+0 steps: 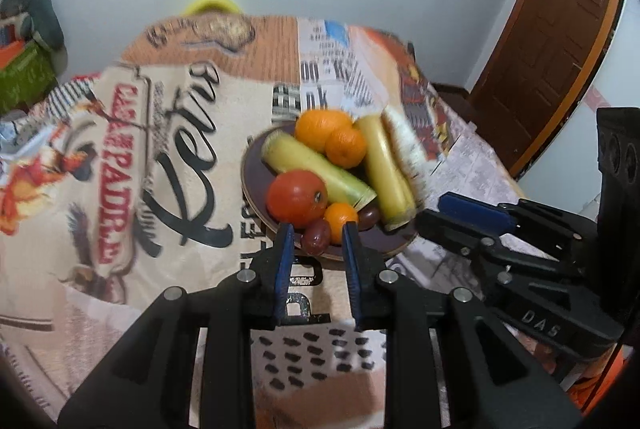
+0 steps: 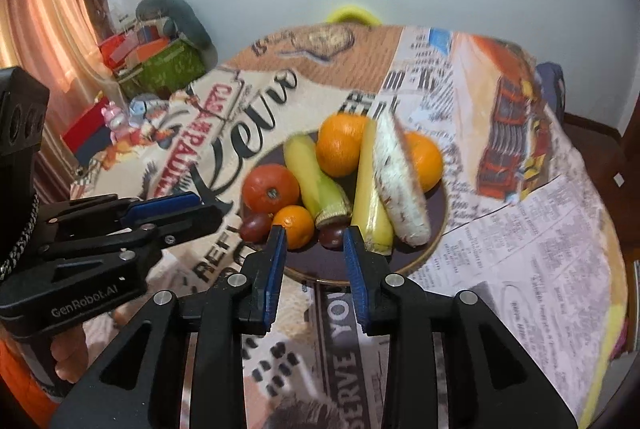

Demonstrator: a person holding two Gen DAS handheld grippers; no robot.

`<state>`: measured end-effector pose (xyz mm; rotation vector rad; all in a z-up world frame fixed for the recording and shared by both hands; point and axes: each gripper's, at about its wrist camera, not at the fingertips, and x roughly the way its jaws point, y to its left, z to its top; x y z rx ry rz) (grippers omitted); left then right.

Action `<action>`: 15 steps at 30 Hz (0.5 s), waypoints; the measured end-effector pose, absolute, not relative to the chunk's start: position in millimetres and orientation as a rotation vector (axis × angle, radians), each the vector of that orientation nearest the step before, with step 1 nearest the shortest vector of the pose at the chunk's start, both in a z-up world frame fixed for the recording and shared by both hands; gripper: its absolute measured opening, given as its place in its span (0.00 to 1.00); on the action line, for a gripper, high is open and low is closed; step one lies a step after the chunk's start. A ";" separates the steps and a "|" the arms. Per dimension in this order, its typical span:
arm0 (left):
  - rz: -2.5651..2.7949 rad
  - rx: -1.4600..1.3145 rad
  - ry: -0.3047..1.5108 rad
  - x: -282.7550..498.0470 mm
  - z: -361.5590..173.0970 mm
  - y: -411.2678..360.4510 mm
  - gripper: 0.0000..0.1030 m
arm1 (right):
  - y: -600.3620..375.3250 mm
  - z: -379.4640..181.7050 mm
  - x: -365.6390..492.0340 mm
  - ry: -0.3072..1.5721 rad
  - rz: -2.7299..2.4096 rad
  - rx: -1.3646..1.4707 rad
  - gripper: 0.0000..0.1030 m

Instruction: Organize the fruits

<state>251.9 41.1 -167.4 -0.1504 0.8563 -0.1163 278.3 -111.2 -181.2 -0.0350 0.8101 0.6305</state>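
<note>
A dark plate (image 1: 252, 165) (image 2: 312, 261) with a gold rim sits on the printed tablecloth and holds the fruit. On it lie a red tomato-like fruit (image 1: 296, 196) (image 2: 271, 189), three oranges (image 1: 320, 125) (image 2: 342, 145), two yellow-green stalks (image 1: 316, 171) (image 2: 316, 177), a white speckled piece (image 1: 404, 145) (image 2: 400, 185) and small dark red fruits (image 1: 316, 237) (image 2: 256, 227). My left gripper (image 1: 318, 229) hovers over the plate's near edge, open with nothing between its blue pads. My right gripper (image 2: 313, 230) hangs beside it, also open and holding nothing.
The tablecloth (image 1: 160, 149) (image 2: 520, 229) covers a round table. A yellow chair back (image 1: 212, 5) (image 2: 352, 15) shows behind its far edge. Boxes and clutter (image 2: 160, 61) stand to the left by a curtain, and a brown door (image 1: 560, 49) is on the right.
</note>
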 end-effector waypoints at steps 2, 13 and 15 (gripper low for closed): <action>-0.101 -0.140 0.813 238.3 -147.8 39.5 0.22 | -117.8 -164.7 268.1 0.772 0.624 -0.029 0.26; -0.077 -0.055 0.489 130.2 -22.3 11.2 0.22 | -164.7 -48.7 179.0 0.457 0.600 0.037 0.26; -0.076 -0.044 0.436 107.4 -4.7 4.9 0.22 | -172.2 -33.5 158.9 0.402 0.598 0.051 0.26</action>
